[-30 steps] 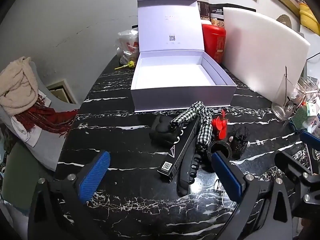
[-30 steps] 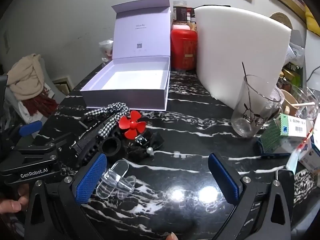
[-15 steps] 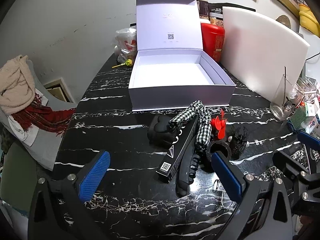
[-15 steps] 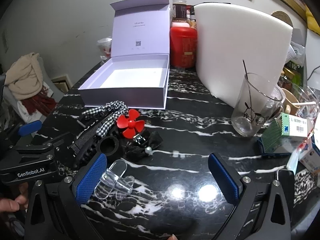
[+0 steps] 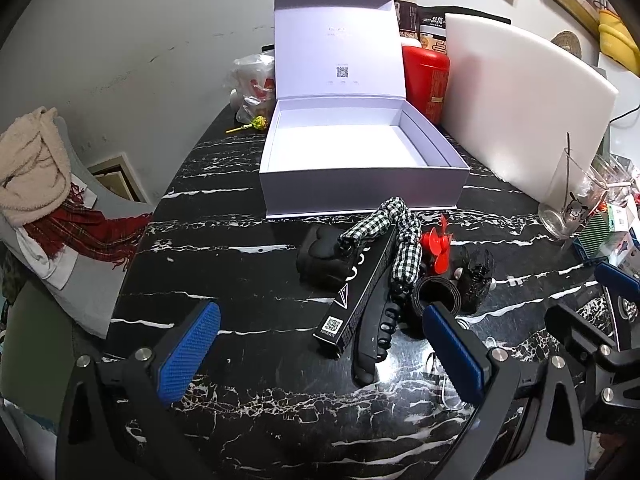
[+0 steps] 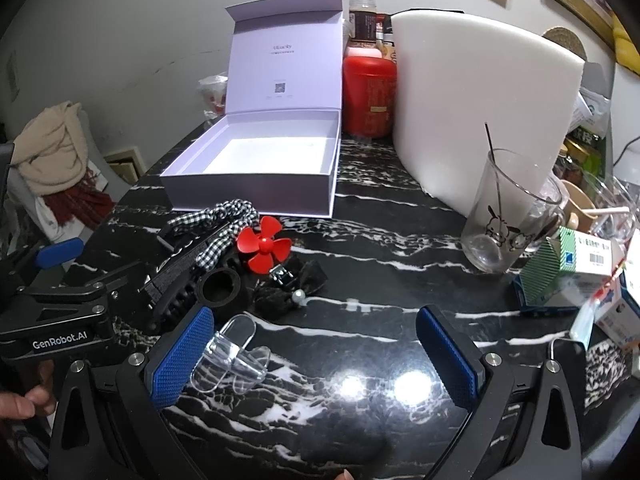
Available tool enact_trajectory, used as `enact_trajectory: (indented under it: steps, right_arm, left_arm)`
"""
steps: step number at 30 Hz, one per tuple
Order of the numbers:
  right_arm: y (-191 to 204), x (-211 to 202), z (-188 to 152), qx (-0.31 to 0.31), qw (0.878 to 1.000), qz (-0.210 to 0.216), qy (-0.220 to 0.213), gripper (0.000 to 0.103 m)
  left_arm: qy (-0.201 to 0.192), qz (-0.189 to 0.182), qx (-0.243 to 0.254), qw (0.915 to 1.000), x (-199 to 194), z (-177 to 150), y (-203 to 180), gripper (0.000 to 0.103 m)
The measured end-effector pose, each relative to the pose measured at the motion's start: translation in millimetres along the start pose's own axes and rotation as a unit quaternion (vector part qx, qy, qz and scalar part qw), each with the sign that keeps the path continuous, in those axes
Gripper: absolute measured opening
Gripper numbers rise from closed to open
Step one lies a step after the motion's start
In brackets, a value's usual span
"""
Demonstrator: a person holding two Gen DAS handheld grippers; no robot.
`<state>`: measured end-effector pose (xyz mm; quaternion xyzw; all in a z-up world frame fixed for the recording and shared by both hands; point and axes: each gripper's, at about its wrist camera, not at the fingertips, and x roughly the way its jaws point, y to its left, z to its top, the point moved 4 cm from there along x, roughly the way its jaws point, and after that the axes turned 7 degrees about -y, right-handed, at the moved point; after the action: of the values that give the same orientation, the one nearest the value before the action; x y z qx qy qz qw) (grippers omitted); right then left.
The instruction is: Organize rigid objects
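Marble table [image 5: 248, 360]: black stone veined white, glossy and hard; small things will likely skid on it when nudged.

Gift box [image 5: 360, 188]: pale lilac rigid card, lid hinged upright, tray bare inside. It sits just behind the pile and looks like the place for the pieces. Probably light; likely to slide if pushed.

Slim black carton [image 5: 362, 288]: long, square-edged, QR label on the near end, leaning across the pile. Stiff and probably light; I would pinch it across the narrow faces near the middle.

Black hair claw clip [image 5: 376, 340]: toothed plastic, curved, lying beside the carton. Rigid but sprung; best taken across the spine.

Gingham hair tie [image 5: 404, 240]: checked cloth, soft, draped over carton and clip; it may drag along with them.

Black lump [image 5: 320, 256]: matte and rounded, left of the carton; material unclear.

Red propeller [image 6: 262, 246]: thin plastic blades, fragile; hold it at the hub.

Black ring [image 6: 218, 286]: short tube, matte, upright; grip across the wall.

Black bow clip [image 6: 288, 288]: fuzzy fabric with a pearl bead, metal clasp.

Clear clips [image 6: 232, 356]: transparent plastic, slick, touching the right tool's inner pad.

Left gripper [image 5: 320, 356]: fingers spread wide, nothing held, low over the table before the carton's near end.

Right gripper [image 6: 316, 356]: fingers spread wide, nothing held, over bare marble.
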<state>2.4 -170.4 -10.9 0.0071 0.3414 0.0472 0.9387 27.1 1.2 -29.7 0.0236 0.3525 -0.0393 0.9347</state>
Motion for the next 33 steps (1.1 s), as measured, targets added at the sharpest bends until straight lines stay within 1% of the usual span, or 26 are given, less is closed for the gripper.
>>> enact_trajectory:
  steps: [17, 29, 33]
  right_arm:
    - [2.6, -6.9, 1.2, -0.001, 1.000, 0.006, -0.005, 0.103]
    - [3.5, -9.1, 0.5, -0.006, 1.000, 0.005, -0.004, 0.103]
    - [3.6, -9.9, 0.6, -0.007, 1.000, 0.005, -0.005, 0.103]
  left_arm:
    - [0.000, 0.004, -0.013, 0.9999, -7.2, -1.9, 8.6, 0.103]
    - [0.004, -0.009, -0.019, 0.9998, -6.6, -3.9, 9.3, 0.103]
    - [0.004, -0.003, -0.016, 0.9999, -6.7, -4.2, 9.9, 0.103]
